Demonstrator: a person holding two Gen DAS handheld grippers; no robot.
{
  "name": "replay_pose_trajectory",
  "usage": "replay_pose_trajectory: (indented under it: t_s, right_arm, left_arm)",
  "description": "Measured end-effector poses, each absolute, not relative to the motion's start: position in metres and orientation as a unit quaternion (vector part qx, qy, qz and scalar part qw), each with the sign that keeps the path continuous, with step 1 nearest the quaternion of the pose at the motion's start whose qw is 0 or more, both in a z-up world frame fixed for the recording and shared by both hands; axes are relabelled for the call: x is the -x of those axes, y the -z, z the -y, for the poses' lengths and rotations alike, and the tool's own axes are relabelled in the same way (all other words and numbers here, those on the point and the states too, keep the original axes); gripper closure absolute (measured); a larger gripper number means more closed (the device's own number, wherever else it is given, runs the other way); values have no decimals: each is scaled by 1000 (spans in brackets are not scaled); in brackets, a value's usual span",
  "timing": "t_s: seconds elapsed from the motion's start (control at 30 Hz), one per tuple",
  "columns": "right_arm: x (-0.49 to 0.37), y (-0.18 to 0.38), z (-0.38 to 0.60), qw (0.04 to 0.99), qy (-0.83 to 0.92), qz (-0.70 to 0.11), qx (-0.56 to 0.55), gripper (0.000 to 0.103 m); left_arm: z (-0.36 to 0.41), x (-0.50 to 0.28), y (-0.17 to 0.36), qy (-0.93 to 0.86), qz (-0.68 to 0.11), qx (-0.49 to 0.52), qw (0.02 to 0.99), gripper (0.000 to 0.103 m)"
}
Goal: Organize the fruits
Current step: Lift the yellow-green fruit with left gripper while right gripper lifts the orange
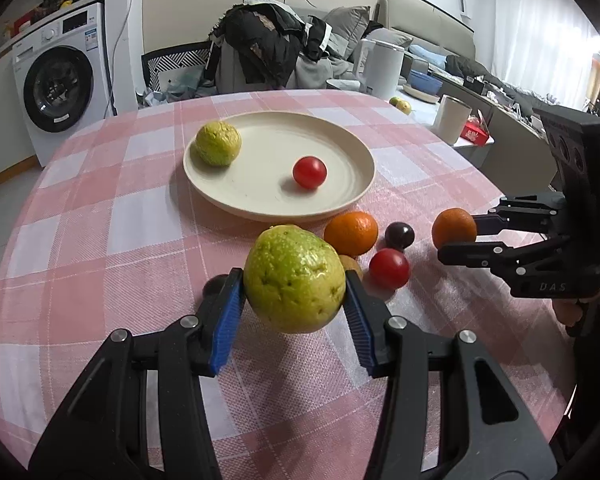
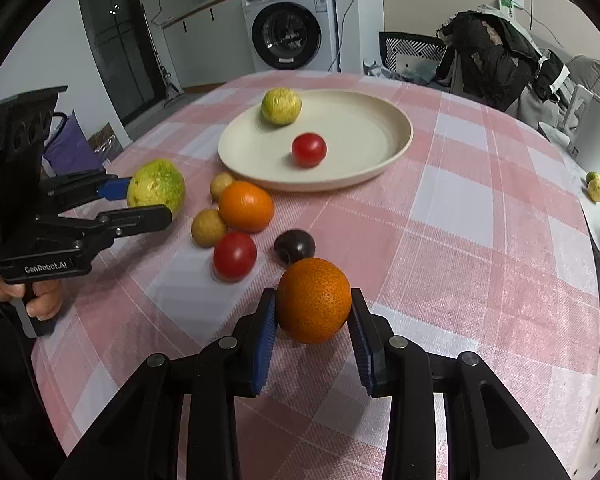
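My left gripper [image 1: 295,292] is clamped across the guava [image 1: 294,278] and my right gripper [image 2: 313,312] across the orange [image 2: 313,300], both near of the plate [image 1: 340,200]; round, firm, roll-prone, so I'd grip at their widest girth.

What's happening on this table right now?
A person is sorting fruit onto a plate with two handheld grippers. The left gripper is shut on a guava, and the right gripper is shut on an orange; neither has reached the plate. On the plate lie another guava and a tomato. A second orange, tomato, plum and two small tan fruits wait on the cloth.
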State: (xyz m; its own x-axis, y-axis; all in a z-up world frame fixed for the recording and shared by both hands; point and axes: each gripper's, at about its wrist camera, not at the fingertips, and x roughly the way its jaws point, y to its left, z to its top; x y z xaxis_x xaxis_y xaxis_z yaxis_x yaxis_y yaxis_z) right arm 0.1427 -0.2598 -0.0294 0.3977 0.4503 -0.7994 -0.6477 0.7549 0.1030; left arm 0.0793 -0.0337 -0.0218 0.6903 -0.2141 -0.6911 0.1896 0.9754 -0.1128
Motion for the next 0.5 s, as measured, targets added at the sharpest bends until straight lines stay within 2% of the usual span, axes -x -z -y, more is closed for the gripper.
replay_pose_trajectory:
  t_s: [0.5]
  right_arm:
    - [-145,13,255,857,-311,-404,72,68]
  left_arm:
    - [26,-75,4,91,-352,27,931,57]
